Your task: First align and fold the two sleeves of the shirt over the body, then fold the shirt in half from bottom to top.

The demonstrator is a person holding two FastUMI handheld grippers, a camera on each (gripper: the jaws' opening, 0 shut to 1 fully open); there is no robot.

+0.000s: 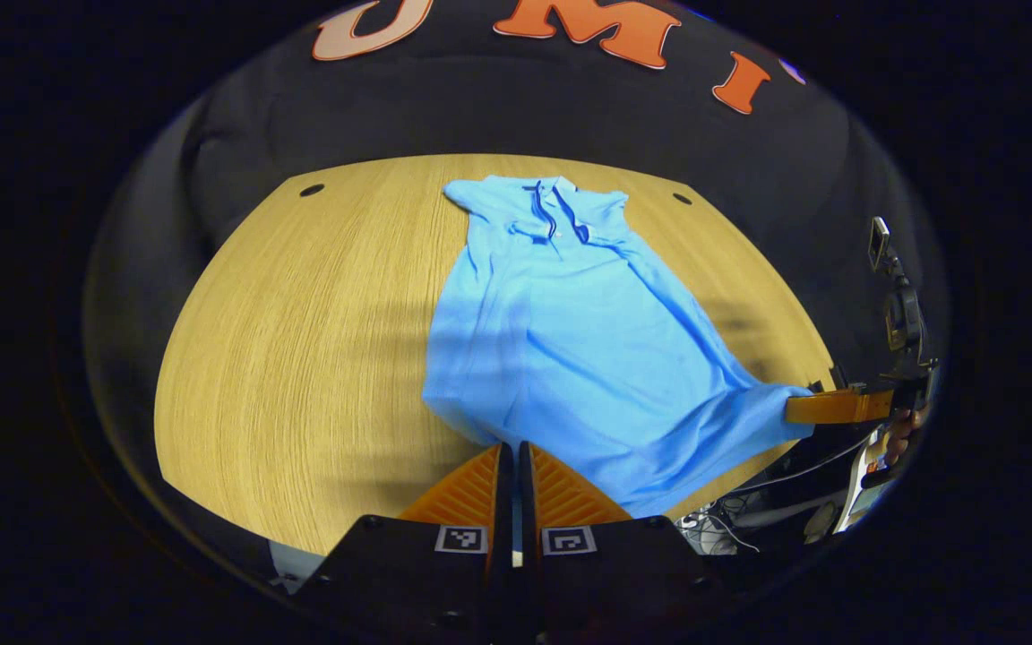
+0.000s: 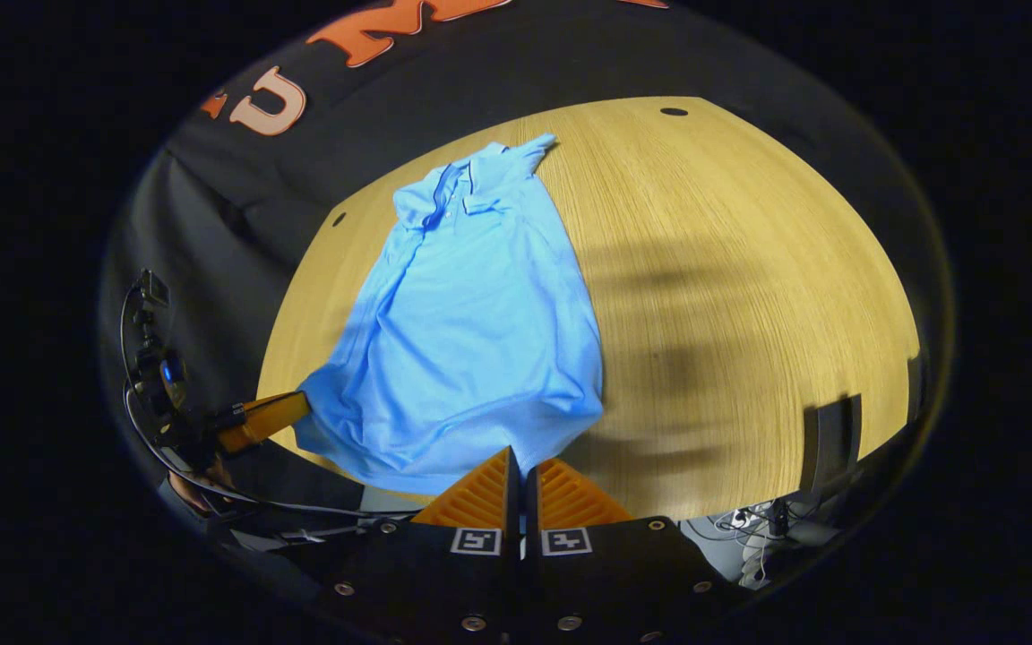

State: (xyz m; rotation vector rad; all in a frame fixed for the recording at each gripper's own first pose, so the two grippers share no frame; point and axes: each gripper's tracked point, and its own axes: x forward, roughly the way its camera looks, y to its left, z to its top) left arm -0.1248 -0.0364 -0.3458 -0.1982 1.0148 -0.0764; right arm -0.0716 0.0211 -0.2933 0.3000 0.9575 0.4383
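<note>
A light blue polo shirt [image 1: 570,340] [image 2: 471,340] lies lengthwise on the wooden table [image 1: 301,340] [image 2: 749,269], collar at the far end and both sleeves folded in over the body. My left gripper [image 1: 511,448] is shut on the near hem at the shirt's left bottom corner; the right gripper view shows it at the left [image 2: 279,410], pinching that corner. My right gripper [image 2: 520,461] is shut on the hem at the other bottom corner, seen at the right of the left gripper view [image 1: 798,408]. The hem is stretched between them at the table's near edge.
Small round holes [image 1: 311,190] [image 1: 682,198] [image 2: 674,112] mark the table's far corners. Cables [image 1: 731,524] [image 2: 758,524] hang below the near edge. A dark upright block [image 2: 829,439] stands at the table's right edge. Bare wood flanks the shirt on both sides.
</note>
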